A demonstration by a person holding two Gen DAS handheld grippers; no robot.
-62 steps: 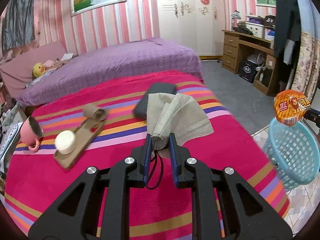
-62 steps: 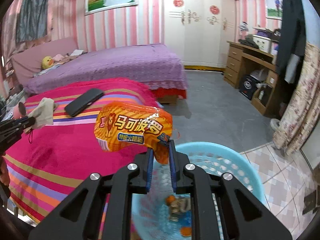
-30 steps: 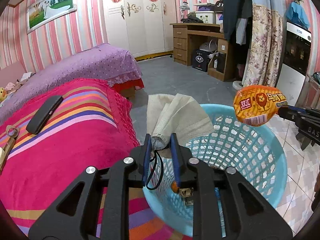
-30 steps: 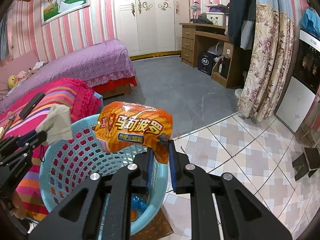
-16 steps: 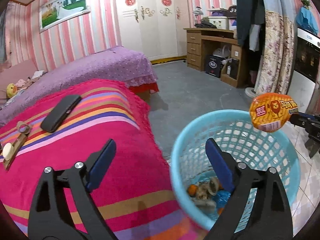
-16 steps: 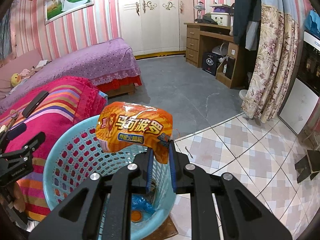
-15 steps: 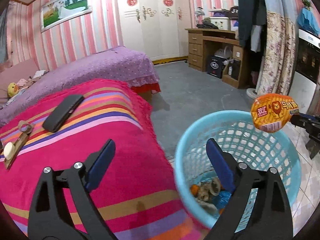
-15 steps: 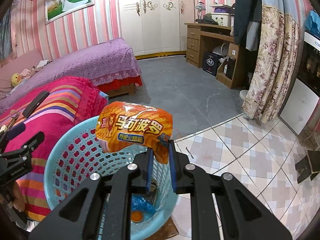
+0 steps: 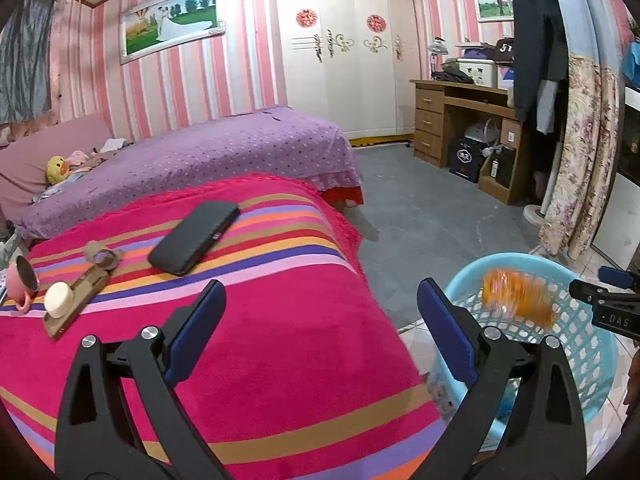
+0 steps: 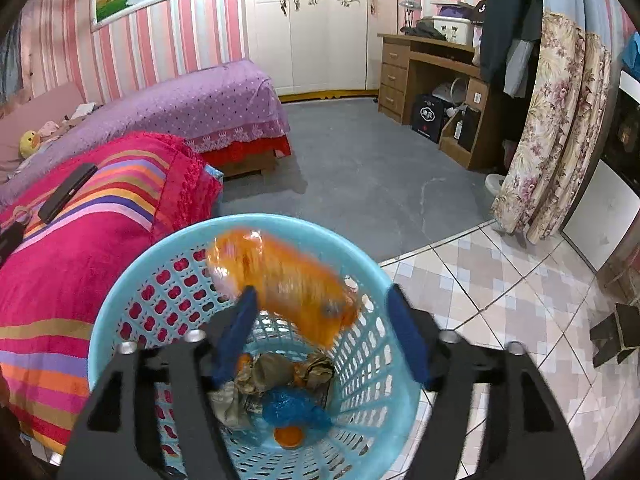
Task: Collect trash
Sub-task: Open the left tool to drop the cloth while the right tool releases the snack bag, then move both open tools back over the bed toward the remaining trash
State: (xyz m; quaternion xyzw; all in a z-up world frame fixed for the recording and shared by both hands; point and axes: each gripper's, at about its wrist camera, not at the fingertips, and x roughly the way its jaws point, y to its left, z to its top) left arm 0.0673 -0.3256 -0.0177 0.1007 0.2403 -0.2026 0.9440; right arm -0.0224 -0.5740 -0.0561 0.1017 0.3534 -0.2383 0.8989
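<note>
The light blue basket [image 10: 120, 292] stands on the floor beside the striped bed cover [image 9: 280, 340]. An orange snack packet [image 10: 280, 276], blurred, falls free inside its mouth; the left wrist view shows the packet [image 9: 516, 298] over the basket [image 9: 580, 344] too. Right above the basket, my right gripper [image 10: 324, 304] has its jaws opening, and its pads stand apart from the packet. A beige mask [image 10: 272, 372] and a blue wrapper [image 10: 292, 404] lie at the bottom. My left gripper [image 9: 320, 320] hangs over the bed's corner, jaws opening wide with nothing between them.
On the bed cover lie a black phone [image 9: 196, 236], a tape roll [image 9: 102, 258], a wooden board with a white disc [image 9: 76, 300] and a pink cup [image 9: 22, 280]. Behind it is a purple bed [image 9: 200, 156]. A desk [image 10: 432, 76] and a floral curtain [image 10: 548, 128] stand across the grey floor.
My left gripper let go of the beige mask, which now lies in the basket, and swung left over the bed. The right gripper has opened and the orange packet drops from it.
</note>
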